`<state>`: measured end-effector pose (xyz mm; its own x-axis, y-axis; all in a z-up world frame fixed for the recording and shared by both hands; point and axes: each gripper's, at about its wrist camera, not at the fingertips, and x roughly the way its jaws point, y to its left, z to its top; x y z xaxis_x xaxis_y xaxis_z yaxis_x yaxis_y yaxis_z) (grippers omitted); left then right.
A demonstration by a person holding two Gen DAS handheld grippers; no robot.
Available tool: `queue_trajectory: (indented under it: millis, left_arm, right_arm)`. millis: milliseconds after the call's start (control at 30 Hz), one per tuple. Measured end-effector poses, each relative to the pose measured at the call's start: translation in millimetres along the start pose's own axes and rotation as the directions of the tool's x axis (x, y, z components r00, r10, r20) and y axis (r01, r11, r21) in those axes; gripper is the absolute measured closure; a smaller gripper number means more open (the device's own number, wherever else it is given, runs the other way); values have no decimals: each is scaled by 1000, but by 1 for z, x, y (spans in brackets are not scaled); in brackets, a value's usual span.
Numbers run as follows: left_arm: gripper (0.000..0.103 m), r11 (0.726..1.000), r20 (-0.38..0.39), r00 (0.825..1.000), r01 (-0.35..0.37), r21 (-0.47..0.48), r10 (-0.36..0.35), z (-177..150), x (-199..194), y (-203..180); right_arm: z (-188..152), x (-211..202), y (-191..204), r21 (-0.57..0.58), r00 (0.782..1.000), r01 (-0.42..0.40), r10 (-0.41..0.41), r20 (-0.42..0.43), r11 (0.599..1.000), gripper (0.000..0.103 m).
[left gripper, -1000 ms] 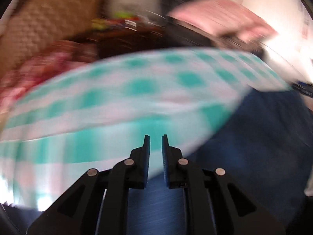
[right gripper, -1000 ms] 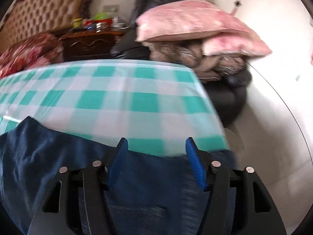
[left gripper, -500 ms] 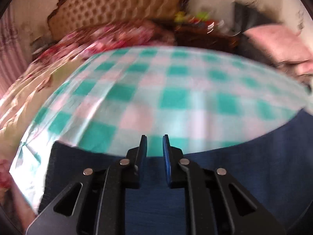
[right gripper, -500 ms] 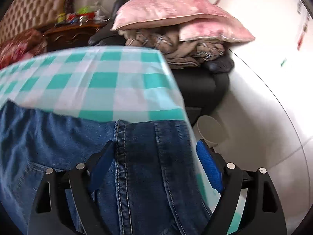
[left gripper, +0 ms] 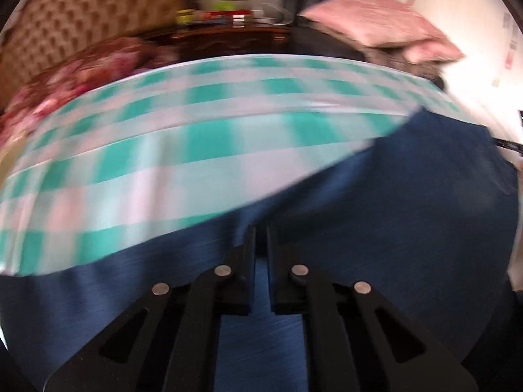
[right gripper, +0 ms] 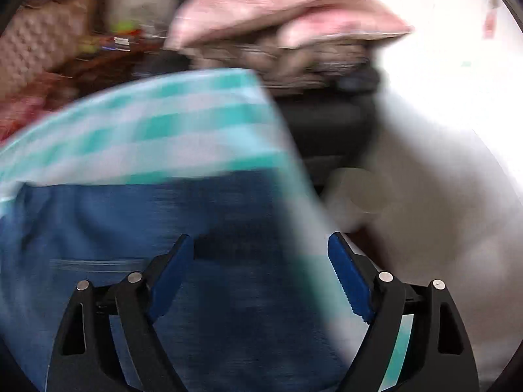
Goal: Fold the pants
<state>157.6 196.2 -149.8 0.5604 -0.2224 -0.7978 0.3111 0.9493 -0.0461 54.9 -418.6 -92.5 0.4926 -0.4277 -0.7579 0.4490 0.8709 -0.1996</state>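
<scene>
The dark blue denim pants (left gripper: 408,228) lie directly under the left gripper (left gripper: 261,232), whose jaws are closing with only a narrow gap, nothing visibly pinched. The right gripper (right gripper: 261,245) hangs wide open above the pants (right gripper: 130,228); beyond spreads a green-and-white checked tablecloth (left gripper: 196,137).

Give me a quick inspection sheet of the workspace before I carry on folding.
Surface: table under a green-and-white checked cloth, far part bare.
Job's things: blue jeans spread along the near edge; both views blurred.
Clutter: nothing seen on the cloth.
Grippers: left tool closing, jaws nearly together over the denim, grip unclear; right tool open above the jeans near the table corner.
Cables: nothing seen.
Surroundings: pink pillows on a dark chair, tufted headboard, cluttered wooden nightstand, pale bin on the floor.
</scene>
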Motion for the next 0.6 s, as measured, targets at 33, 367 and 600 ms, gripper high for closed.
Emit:
queue_trajectory:
  millis: [33, 367, 600]
  left_arm:
    - [95, 999, -5, 1000, -10, -31, 10, -3, -4, 17]
    - [75, 970, 81, 982, -153, -191, 171, -56, -95, 53]
    - [71, 926, 32, 973, -206, -315, 227, -108, -85, 95]
  right_arm:
    - [0, 1, -8, 28, 1000, -9, 10, -5, 1000, 23]
    - [-41, -99, 38, -42, 966, -233, 236, 105, 972, 22]
    - [-89, -75, 103, -176, 976, -214, 218, 3, 961, 22]
